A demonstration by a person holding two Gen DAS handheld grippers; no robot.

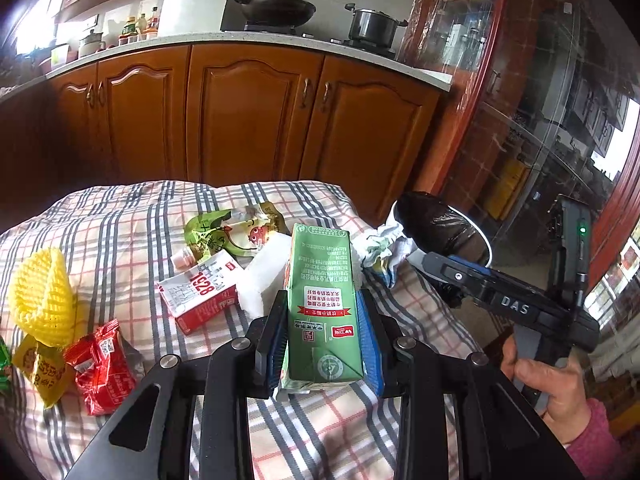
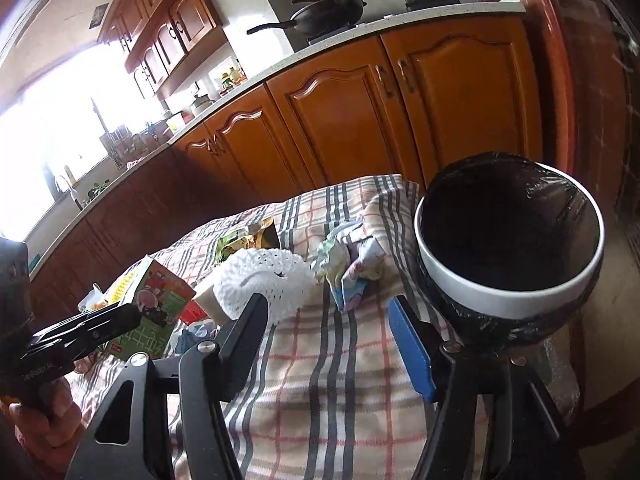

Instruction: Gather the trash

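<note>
**Green carton clamped in the left gripper, bin waiting at the cloth's right edge**

All places are given from the green drink carton (image 1: 326, 304), which lies lengthwise between the pads of the left gripper (image 1: 323, 332), clamped on both long sides, above the plaid cloth (image 1: 120, 216). Far to its left on the cloth sit a yellow foam fruit net (image 1: 40, 300), a yellow snack packet (image 1: 42, 368) and a red snack packet (image 1: 102, 368). Just left of the carton lies a red-and-white milk carton (image 1: 202, 294), with a white foam block (image 1: 266, 272) touching the green carton's left side and a green printed pouch (image 1: 232, 232) behind that. Just right of the carton is a crumpled tissue wad (image 1: 384, 248), and beyond it the white trash bin (image 2: 508, 300) lined with a black bag (image 2: 508, 232), at the cloth's right edge. The right gripper (image 2: 340, 332) has its jaws wide apart, holding nothing, over the cloth beside the bin
</note>
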